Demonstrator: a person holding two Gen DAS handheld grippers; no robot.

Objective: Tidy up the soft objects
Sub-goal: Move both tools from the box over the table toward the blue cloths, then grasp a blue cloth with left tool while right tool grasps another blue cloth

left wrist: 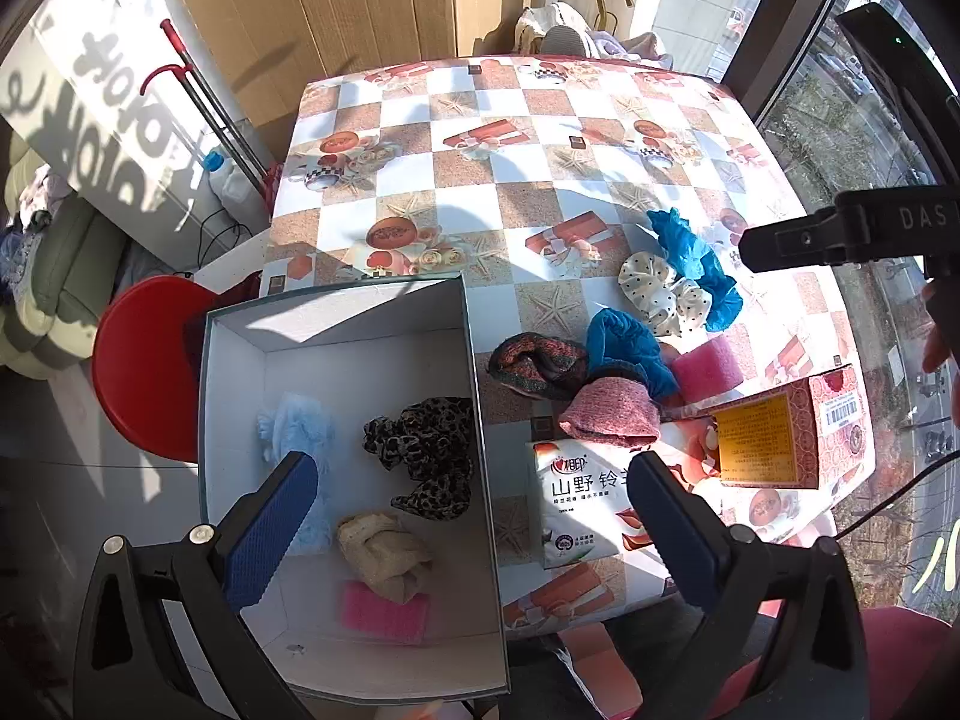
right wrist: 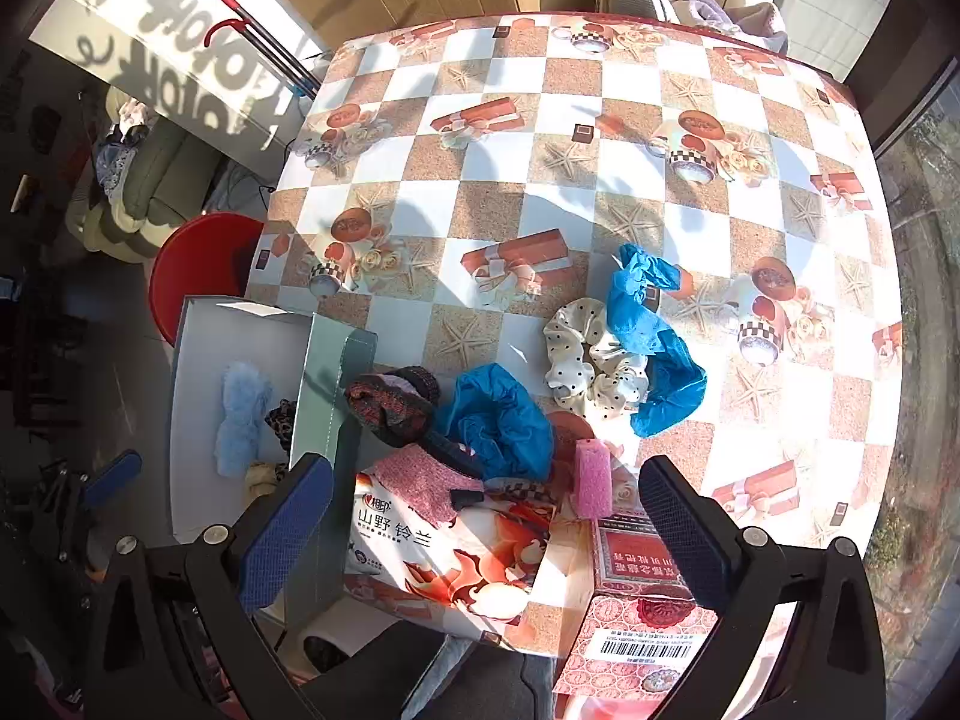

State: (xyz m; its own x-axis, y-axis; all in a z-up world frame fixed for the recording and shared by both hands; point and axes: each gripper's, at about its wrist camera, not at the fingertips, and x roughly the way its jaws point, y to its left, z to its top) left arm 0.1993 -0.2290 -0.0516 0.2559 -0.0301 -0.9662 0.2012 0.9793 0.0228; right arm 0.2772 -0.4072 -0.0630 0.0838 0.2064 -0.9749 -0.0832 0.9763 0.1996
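Left gripper (left wrist: 474, 510) fingers spread wide, empty, over box (left wrist: 240, 360), right gripper (right wrist: 486, 516) likewise above scrunchies (right wrist: 594, 360).

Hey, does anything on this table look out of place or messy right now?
The white box overhangs the table's left edge. Nothing looks spilled or damaged; several soft objects lie loose beside the box, a pink sponge among them.

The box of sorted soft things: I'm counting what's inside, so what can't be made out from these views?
- Right wrist view: the box wall hides most of the leopard scrunchie and beige item; the pink sponge is unseen.
- Left wrist view: the left gripper finger covers part of the light blue fluffy piece.
- The box's near corner is cut off.
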